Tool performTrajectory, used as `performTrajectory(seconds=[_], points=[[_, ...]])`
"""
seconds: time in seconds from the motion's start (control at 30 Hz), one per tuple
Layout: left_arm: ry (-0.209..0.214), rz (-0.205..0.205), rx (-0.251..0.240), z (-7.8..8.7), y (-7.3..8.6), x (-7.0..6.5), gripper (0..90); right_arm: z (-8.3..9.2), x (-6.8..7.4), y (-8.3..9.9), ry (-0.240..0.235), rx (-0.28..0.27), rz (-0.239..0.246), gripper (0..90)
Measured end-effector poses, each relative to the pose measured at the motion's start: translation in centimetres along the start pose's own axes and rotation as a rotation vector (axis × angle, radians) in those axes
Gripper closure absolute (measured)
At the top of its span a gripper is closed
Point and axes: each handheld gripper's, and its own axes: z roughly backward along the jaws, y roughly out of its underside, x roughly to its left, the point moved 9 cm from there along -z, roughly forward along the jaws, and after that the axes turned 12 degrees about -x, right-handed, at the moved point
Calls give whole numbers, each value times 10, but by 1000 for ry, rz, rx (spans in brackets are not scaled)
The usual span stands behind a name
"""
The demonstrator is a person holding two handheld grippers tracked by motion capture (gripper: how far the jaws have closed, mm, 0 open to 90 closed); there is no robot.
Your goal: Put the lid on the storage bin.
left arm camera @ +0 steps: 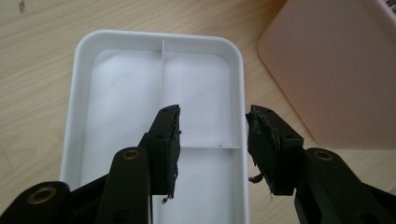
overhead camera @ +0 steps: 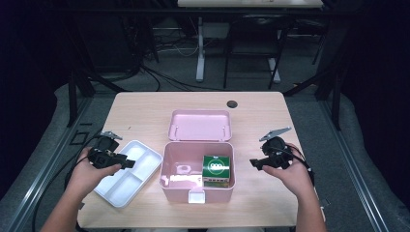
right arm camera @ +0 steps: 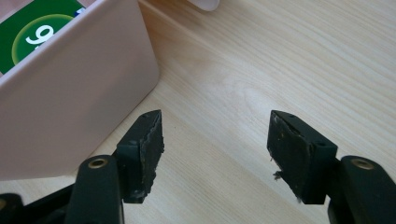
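While the left gripper point(left arm camera: 212, 140) hangs with its jaws spread, they straddle the near long rim of the white, shallow plastic tray with dividers point(left arm camera: 84, 60); one jaw is over the tray's inside, the other just outside the wall, and neither pad looks pressed on it, so I judge the tray is released or not yet gripped. The right gripper point(right arm camera: 215, 149) also has its jaws spread, with nothing between them but bare light wooden tabletop point(right arm camera: 280, 60), just beside the outer wall of the pink plastic storage box point(right arm camera: 70, 107).

Outward from there, the high view shows the tray point(overhead camera: 126, 174) lying flat on the table at the left of the open box point(overhead camera: 169, 188), close to it but apart, and holding nothing. Inside the box stands a green carton with a white round mark point(overhead camera: 216, 166) in the right part, and a small pale roll-like item point(overhead camera: 183, 169) lies at the left; what it is I cannot tell. The box's lid point(overhead camera: 199, 124) is thrown back.

Judging by this, the tray is out and free; the contents remain in the box, and the tray's return and closing the lid would still be ahead.
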Motion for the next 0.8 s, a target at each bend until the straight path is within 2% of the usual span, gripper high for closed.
performTrajectory(seconds=[0.37,0.63,0.73,0.8], points=[[-36,-45,68,-7,6,4,616,1,-2,3,-3,-20,-29,349],[-46,-51,99,-10,11,10,649,-3,-1,4,11,-5,-15,340],[-52,-57,119,-11,14,11,657,-3,-1,3,13,-11,-16,339],[-65,-75,155,-12,19,15,662,-3,-2,1,14,-41,-25,340]])
